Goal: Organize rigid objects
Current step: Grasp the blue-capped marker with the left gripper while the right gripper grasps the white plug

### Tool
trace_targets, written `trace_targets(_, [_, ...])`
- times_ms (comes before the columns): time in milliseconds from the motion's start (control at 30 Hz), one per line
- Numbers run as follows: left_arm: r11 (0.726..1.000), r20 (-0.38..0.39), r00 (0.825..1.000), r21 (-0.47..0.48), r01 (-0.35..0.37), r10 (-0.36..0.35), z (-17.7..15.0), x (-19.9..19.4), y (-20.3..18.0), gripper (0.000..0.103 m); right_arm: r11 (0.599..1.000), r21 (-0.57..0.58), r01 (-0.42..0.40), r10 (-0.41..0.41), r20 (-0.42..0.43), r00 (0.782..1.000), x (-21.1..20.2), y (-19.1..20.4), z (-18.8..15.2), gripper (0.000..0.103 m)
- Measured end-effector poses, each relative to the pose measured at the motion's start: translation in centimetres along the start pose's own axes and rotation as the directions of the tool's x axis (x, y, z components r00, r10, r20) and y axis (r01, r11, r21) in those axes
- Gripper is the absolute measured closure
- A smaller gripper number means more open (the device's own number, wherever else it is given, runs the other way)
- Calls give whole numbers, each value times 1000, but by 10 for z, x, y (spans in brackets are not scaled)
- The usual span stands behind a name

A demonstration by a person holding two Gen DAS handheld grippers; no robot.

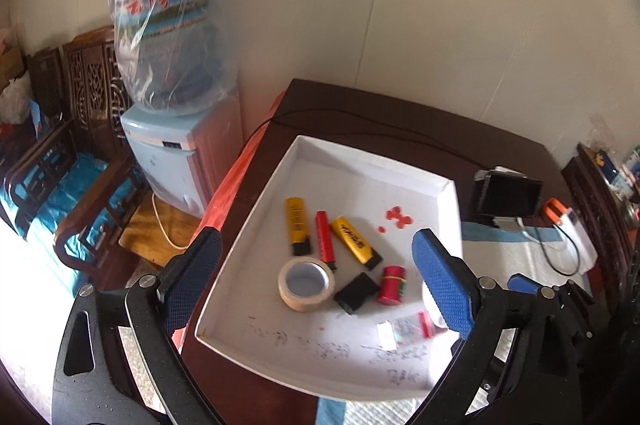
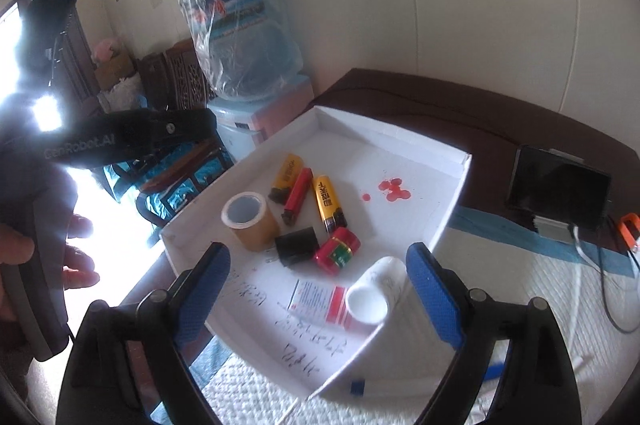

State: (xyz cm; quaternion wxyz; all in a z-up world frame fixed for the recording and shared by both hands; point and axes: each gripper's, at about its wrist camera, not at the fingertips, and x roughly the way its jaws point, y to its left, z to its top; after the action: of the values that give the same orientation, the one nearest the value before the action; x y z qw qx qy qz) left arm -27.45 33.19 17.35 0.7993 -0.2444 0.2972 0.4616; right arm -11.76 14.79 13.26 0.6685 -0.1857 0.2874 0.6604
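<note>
With both the left hand-held gripper (image 1: 316,277) and right hand-held gripper (image 2: 318,287) spread apart and empty above the white tray (image 2: 448,217), the white cup (image 2: 374,295) lying sideways inside near its edge risked rolling if nudged.

Left gripper (image 1: 316,277): two black arms with slotted cut-outs, each tipped by a blue pad (image 1: 442,279) with a fine diamond-knurled surface. Round silver screws sit at the finger pivots.

Right gripper (image 2: 318,285): same build, with black arms, blue textured pads (image 2: 434,295) and silver pivot screws.

In the right wrist view the left unit's black housing (image 2: 132,141) carries pale lettering (partly legible, apparently "GenRobot.AI") and one small screw. Bare skin of the left hand (image 2: 76,253) shows beside it, fingers pinkish, heavily backlit.
</note>
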Motion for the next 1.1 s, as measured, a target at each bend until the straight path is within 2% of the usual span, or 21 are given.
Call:
trace_targets(167, [999, 1, 1000, 41, 31, -31, -10, -22, -21, 6, 999, 28, 27, -28, 33, 999, -25, -3, -9, 13])
trace_targets(333, [993, -22, 997, 91, 75, -73, -23, -33, -46, 6, 994, 80, 68, -73, 60, 996, -47, -25, -20, 13])
trace_targets(500, [976, -98, 987, 162, 142, -128, -45, -25, -78, 6, 968, 179, 175, -191, 74, 979, -70, -83, -46, 13])
trace_targets(633, [958, -191, 968, 205, 200, -161, -71, -7, -108, 6, 935, 234, 265, -278, 22, 960, -86, -134, -75, 13])
trace_targets(700, [942, -235, 956, 242, 233, -176, -83, 1, -124, 6, 935, 205, 290, -291, -25, 956, -90, -151, -87, 13])
trace_targets(800, [900, -300, 939, 340, 272, -170, -105, 15, -158, 6, 954, 161, 251, -242, -72, 967, -93, -162, -105, 13])
trace_targets(900, [884, -338, 929, 373, 282, -154, -117, 28, -177, 6, 966, 97, 242, -232, -105, 967, -90, -163, -116, 15])
trace_targets(1000, [880, -369, 917, 371, 297, -154, -119, 42, -189, 7, 969, 29, 245, -238, -143, 961, -83, -163, -125, 30])
trace_targets(1100, [873, -388, 910, 383, 302, -145, -119, 55, -198, 7, 974, 11, 228, -223, -168, 960, -73, -170, -129, 31])
